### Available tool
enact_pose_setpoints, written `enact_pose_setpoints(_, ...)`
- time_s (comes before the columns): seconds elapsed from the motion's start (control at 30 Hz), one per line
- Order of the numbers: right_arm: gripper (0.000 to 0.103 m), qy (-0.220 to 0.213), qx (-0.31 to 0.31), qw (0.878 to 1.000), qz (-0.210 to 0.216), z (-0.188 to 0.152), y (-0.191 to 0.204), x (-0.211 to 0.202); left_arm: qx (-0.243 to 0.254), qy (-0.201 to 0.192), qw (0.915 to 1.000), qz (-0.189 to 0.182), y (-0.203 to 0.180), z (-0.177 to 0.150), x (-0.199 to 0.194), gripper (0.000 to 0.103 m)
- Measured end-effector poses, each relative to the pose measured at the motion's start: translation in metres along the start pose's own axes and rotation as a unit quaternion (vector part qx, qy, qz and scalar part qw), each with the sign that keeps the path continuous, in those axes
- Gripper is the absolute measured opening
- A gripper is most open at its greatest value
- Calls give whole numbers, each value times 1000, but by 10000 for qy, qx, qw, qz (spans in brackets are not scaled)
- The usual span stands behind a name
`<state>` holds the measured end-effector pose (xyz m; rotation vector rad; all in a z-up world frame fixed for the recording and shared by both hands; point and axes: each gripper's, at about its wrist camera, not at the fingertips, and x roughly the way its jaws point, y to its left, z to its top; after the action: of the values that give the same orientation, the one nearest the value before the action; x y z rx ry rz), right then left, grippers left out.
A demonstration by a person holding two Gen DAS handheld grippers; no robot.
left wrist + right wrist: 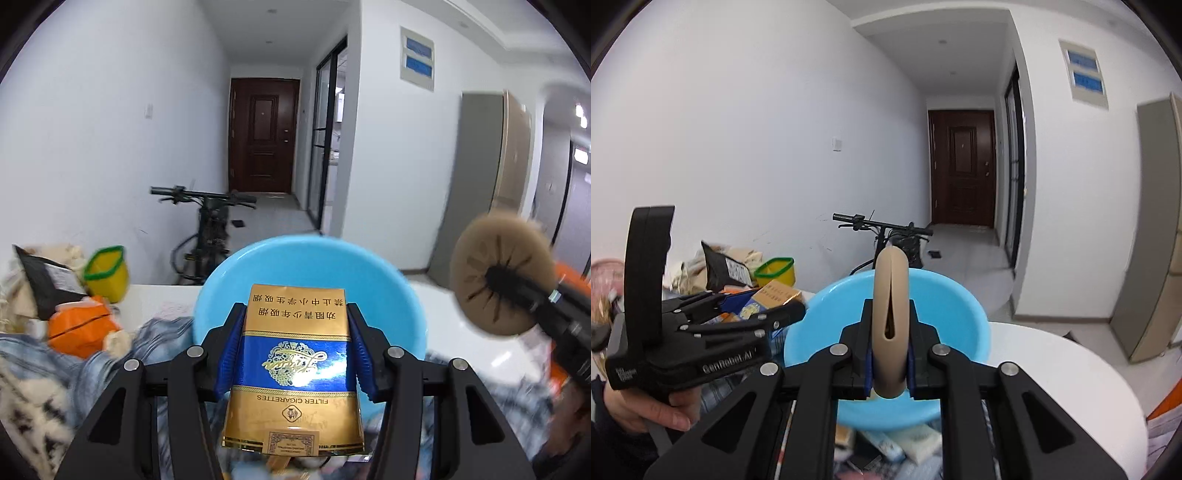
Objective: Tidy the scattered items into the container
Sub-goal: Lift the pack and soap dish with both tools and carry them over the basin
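My left gripper (pixel 295 325) is shut on a gold and blue cigarette pack (pixel 295 358) and holds it just before the near rim of a light blue basin (pixel 310 266). My right gripper (pixel 889 325) is shut on a round beige sponge puff (pixel 889 317), held edge-on above the basin (pixel 945 317). The puff (pixel 498 277) and right gripper also show at the right of the left wrist view. The left gripper (pixel 790 306) with the pack (pixel 775 295) shows at the left of the right wrist view.
A yellow cup with a green rim (pixel 107 273), a black packet (pixel 48 280), an orange pouch (pixel 81 328) and denim cloth (pixel 110 369) lie left of the basin. Loose packets (pixel 905 446) lie under it. A white round table (pixel 1052 387) extends right. A bicycle (pixel 210 225) stands behind.
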<state>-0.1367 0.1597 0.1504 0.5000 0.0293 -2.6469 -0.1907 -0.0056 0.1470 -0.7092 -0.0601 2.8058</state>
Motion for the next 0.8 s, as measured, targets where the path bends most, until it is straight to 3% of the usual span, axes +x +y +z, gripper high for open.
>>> enact_pose_setpoints(0.17, 12, -5, -74, 9998, -199, 28, -7, 40, 298, -283, 9949, 917, 3, 36, 34, 55)
enact_pose_setpoints(0.27, 12, -74, -79, 9994, -329, 47, -11, 61, 45, -137, 9975, 695, 11, 58, 59, 55)
enact_pose_setpoints(0.4, 12, -65, -83, 9990, -443, 67, -20, 85, 95, -200, 9961, 854, 15, 77, 84, 55)
enact_pose_setpoints(0.5, 12, 41, -36, 9988, -490, 75, -26, 99, 0, 9, 9974, 722, 20, 84, 102, 55)
enact_pose_setpoints(0.57, 12, 218, 4, 9987, -469, 77, -30, 110, 56, 231, 9972, 704, 20, 86, 117, 55)
enact_pose_setpoints(0.63, 12, 576, 60, 9975, -400, 79, -36, 124, 284, 701, 9939, 806, 16, 82, 137, 55)
enact_pose_setpoints(0.8, 12, 1825, 7, 9832, -94, 80, -47, 169, 342, 2193, 9731, 621, 17, 64, 186, 55)
